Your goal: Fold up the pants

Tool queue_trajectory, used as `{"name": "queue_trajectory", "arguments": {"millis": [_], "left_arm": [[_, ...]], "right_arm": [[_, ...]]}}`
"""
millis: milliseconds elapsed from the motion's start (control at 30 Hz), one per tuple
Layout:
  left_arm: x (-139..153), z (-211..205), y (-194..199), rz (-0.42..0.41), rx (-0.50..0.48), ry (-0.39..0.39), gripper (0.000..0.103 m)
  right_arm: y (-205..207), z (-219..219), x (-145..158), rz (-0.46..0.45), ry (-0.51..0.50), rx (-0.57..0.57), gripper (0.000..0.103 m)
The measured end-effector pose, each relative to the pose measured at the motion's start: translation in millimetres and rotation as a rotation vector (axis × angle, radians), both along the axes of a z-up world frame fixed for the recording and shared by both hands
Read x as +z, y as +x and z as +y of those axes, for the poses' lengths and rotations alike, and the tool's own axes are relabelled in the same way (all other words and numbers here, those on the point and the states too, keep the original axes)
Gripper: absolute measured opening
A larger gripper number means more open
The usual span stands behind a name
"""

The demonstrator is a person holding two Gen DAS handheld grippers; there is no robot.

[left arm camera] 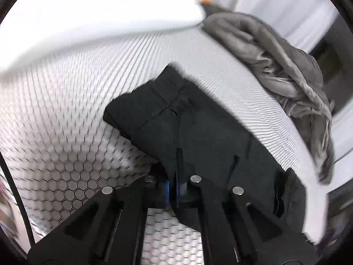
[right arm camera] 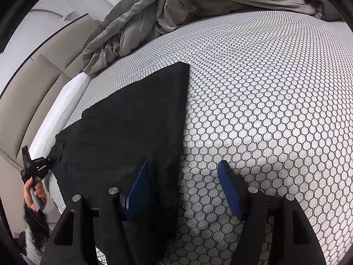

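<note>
Honeycomb-patterned mattress [right arm camera: 264, 92] carried the black pants [right arm camera: 132, 119], folded flat near its edge; grey duvet [right arm camera: 154, 11] bunched behind; left gripper [left arm camera: 178, 190] clamped shut on the pants' edge; right gripper [right arm camera: 183, 187] gaped, empty, straddling their border.

Both cams ride right on the claws, tilted down steeply and sitting close to the bed [right arm camera: 264, 88]. The left one looks along the black pants [left arm camera: 198, 137] toward the rumpled grey blanket [left arm camera: 286, 66]. The right one sees the same pants [right arm camera: 123, 128] and blanket [right arm camera: 165, 11] from the other side.
</note>
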State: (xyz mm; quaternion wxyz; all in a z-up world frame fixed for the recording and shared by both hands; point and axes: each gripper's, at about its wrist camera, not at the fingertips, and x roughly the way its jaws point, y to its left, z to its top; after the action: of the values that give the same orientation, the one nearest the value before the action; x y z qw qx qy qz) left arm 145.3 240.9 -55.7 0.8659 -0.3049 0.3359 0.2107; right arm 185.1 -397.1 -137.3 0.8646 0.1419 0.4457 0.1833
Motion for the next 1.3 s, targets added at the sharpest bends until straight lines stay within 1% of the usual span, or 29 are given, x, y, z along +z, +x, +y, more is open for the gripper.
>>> {"name": "queue_trajectory", "arguments": {"millis": [100, 133, 167, 200, 300, 333, 367, 400, 433, 467, 500, 533, 567, 600, 633, 700, 733, 767, 800, 833, 900, 933, 967, 1000, 1067, 1133, 1200, 1267, 1300], "left_arm": [[50, -47, 1, -0.083, -0.103, 0.154, 0.0], [68, -72, 0, -0.12, -0.145, 0.209, 0.0], [81, -93, -1, -0.148, -0.181, 0.245, 0.0], [94, -119, 1, -0.18, -0.228, 0.271, 0.0], [126, -201, 11, -0.257, -0.393, 0.314, 0.0], [132, -235, 17, -0.277, -0.468, 0.321, 0.0], [134, -263, 21, -0.28, -0.537, 0.323, 0.001], [132, -296, 26, -0.275, -0.625, 0.32, 0.002], [126, -325, 31, -0.266, -0.698, 0.312, 0.01], [110, -361, 38, -0.238, -0.819, 0.287, 0.021], [95, -385, 44, -0.195, -0.93, 0.265, 0.056], [76, -407, 48, -0.137, -1.043, 0.24, 0.071], [56, -423, 49, -0.091, -1.13, 0.222, 0.071], [39, -432, 46, -0.064, -1.186, 0.22, 0.071], [28, -435, 41, -0.05, -1.208, 0.231, 0.071], [22, -429, 30, -0.042, -1.223, 0.233, 0.071], [26, -419, 28, -0.062, -1.224, 0.211, 0.071], [33, -406, 26, -0.096, -1.204, 0.197, 0.071], [39, -391, 27, -0.119, -1.177, 0.191, 0.073], [44, -373, 25, -0.139, -1.136, 0.188, 0.078], [49, -338, 27, -0.16, -1.018, 0.19, 0.08], [47, -322, 34, -0.151, -0.959, 0.186, 0.08], [44, -306, 44, -0.13, -0.896, 0.177, 0.08], [41, -291, 51, -0.104, -0.831, 0.171, 0.08], [31, -260, 61, -0.065, -0.723, 0.158, 0.08], [20, -235, 70, -0.03, -0.657, 0.127, 0.08], [12, -214, 74, -0.015, -0.621, 0.084, 0.08], [3, -198, 73, -0.007, -0.59, 0.073, 0.08], [0, -195, 75, -0.002, -0.59, 0.076, 0.08]], "right_arm": [[-3, -5, 2, -0.002, 0.012, -0.002, 0.067], [-3, -4, 4, -0.003, 0.021, -0.003, 0.067], [-4, -6, 6, -0.005, 0.026, -0.003, 0.067], [-5, -5, 9, -0.012, 0.035, 0.002, 0.067], [-7, -8, 17, -0.035, 0.033, 0.003, 0.067], [-7, -9, 19, -0.041, 0.036, 0.002, 0.067], [-8, -11, 22, -0.049, 0.041, -0.003, 0.067], [-8, -13, 24, -0.054, 0.045, -0.006, 0.067], [-9, -17, 26, -0.06, 0.048, -0.015, 0.067], [-10, -23, 26, -0.064, 0.045, -0.029, 0.067], [-10, -27, 26, -0.064, 0.038, -0.04, 0.067], [-11, -32, 25, -0.062, 0.03, -0.048, 0.067], [-12, -37, 24, -0.058, 0.02, -0.057, 0.067], [-13, -41, 22, -0.053, 0.013, -0.068, 0.067], [-14, -47, 21, -0.047, 0.01, -0.078, 0.067], [-16, -54, 19, -0.043, 0.007, -0.09, 0.067], [-17, -56, 18, -0.042, 0.008, -0.088, 0.067], [-18, -57, 18, -0.044, 0.015, -0.082, 0.067], [-18, -55, 20, -0.049, 0.036, -0.07, 0.067], [-19, -53, 22, -0.055, 0.057, -0.057, 0.067], [-20, -45, 27, -0.063, 0.144, 0.0, 0.067], [-19, -39, 28, -0.058, 0.202, 0.038, 0.067], [-19, -34, 29, -0.055, 0.249, 0.068, 0.067], [-18, -23, 29, -0.044, 0.318, 0.121, 0.067], [-15, -11, 27, -0.023, 0.374, 0.169, 0.067], [-9, 3, 24, -0.004, 0.376, 0.184, 0.067], [-5, 10, 22, 0.008, 0.363, 0.178, 0.067], [-5, 7, 22, 0.011, 0.418, 0.182, 0.067], [-1, 10, 24, 0.01, 0.465, 0.194, 0.067]]}}
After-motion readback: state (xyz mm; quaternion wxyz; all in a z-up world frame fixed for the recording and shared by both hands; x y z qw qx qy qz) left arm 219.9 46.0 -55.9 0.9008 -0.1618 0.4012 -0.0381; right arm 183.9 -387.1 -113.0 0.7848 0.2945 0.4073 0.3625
